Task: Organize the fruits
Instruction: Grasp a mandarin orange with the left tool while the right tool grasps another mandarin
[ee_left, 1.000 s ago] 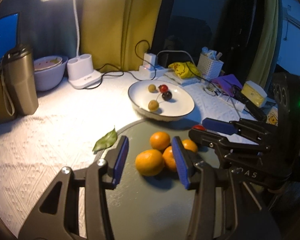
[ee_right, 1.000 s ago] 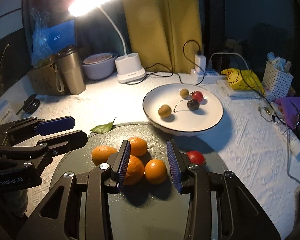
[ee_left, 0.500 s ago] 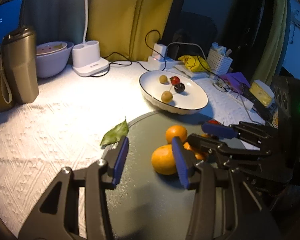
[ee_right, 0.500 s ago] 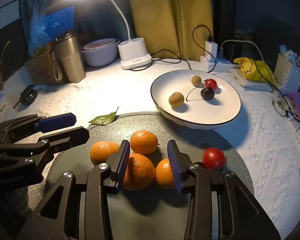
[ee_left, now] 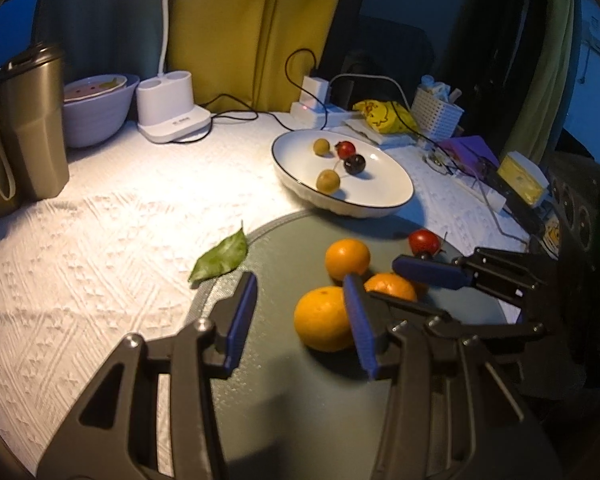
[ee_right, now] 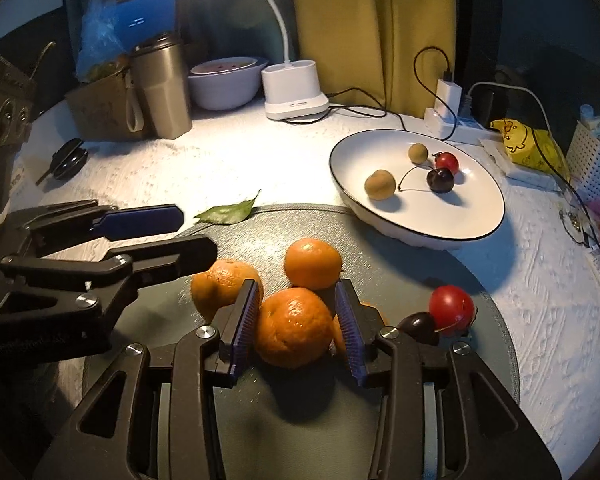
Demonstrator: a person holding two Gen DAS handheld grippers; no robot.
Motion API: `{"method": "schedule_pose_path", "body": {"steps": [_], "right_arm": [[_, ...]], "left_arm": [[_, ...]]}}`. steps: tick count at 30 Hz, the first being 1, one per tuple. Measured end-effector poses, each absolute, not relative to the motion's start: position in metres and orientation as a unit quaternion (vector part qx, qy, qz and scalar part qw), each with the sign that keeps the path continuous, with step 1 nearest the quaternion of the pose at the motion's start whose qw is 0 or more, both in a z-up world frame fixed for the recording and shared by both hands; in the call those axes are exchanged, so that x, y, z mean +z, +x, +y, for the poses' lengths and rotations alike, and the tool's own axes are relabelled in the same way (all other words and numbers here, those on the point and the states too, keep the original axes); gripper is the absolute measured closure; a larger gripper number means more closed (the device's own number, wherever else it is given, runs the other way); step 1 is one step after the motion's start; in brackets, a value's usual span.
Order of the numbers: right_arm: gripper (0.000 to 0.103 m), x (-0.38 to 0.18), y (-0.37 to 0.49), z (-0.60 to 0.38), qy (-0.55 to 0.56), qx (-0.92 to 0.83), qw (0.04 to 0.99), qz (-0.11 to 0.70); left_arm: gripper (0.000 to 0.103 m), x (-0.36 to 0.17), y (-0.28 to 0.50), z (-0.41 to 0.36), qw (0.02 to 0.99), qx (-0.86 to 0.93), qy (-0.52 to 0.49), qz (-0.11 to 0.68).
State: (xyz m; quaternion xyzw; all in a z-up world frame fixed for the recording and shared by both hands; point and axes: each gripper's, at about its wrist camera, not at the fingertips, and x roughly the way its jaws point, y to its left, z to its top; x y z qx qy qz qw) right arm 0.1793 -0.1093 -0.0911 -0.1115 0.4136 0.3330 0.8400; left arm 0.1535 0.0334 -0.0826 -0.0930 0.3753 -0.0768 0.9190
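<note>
Several oranges lie on a round grey mat (ee_right: 400,264). My right gripper (ee_right: 296,326) is open with its blue pads on either side of the nearest orange (ee_right: 292,326); whether they touch it I cannot tell. A red cherry (ee_right: 450,306) and a dark cherry (ee_right: 416,326) lie to its right. My left gripper (ee_left: 300,320) is open and empty above the mat; its right pad hides part of an orange (ee_left: 324,318). A white plate (ee_right: 472,224) behind the mat holds two brownish fruits and two cherries.
A green leaf (ee_right: 226,213) lies at the mat's far left edge. A metal tumbler (ee_right: 162,88), a bowl (ee_right: 224,82) and a lamp base (ee_right: 294,92) stand at the back. Chargers, cables, a yellow bag (ee_right: 528,144) and a white basket (ee_right: 598,152) crowd the right.
Both grippers have moved down and forward over the mat. The right gripper's pads now flank the nearest orange. The left gripper has shifted left, away from the oranges.
</note>
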Motion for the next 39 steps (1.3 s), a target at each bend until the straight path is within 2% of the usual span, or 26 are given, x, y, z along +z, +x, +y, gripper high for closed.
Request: {"method": "schedule_pose_path", "body": {"steps": [13, 39], "right_arm": [[0.063, -0.092, 0.157, -0.112, -0.150, 0.336, 0.846, 0.385], [0.063, -0.057, 0.177, -0.159, -0.101, 0.324, 0.870, 0.357]], "left_arm": [[0.057, -0.093, 0.153, 0.013, 0.913, -0.087, -0.074, 0.392], [0.060, -0.093, 0.173, -0.001, 0.904, -0.112, -0.077, 0.406]]}}
